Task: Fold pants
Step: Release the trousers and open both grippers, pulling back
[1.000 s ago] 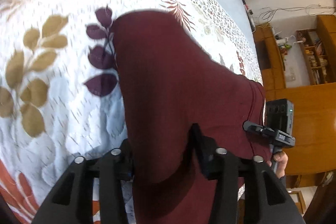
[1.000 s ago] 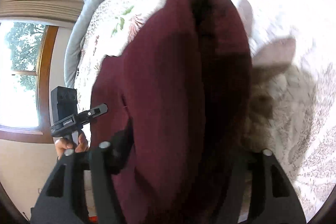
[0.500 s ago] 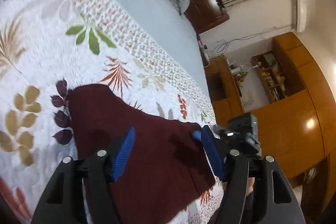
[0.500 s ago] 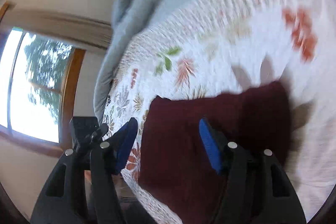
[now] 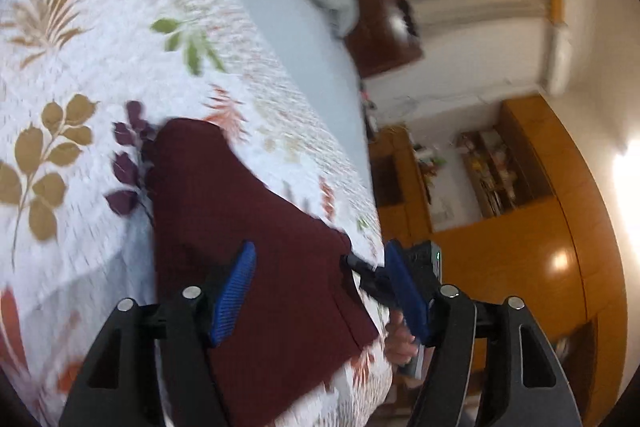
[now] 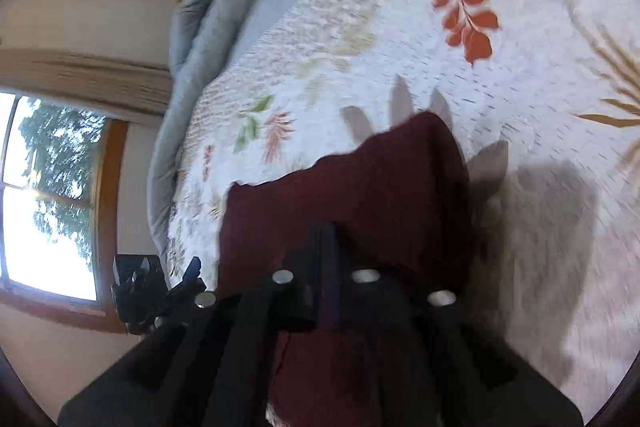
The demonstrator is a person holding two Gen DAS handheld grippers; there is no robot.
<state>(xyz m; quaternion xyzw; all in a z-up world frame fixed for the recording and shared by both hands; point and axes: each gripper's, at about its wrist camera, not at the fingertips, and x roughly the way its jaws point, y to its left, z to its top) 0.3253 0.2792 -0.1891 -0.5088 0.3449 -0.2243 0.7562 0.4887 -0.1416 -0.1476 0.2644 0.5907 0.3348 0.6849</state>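
Hovering above the folded pants (image 5: 248, 227) on the bed (image 5: 100, 39), the left gripper (image 5: 320, 291) opens empty-fingered while the right gripper (image 6: 326, 255) tilts downward, fingers closing together on nothing.

left gripper (image 5: 320, 291) opening, lifted off pants (image 5: 248, 227), right gripper (image 6: 325, 259) closing
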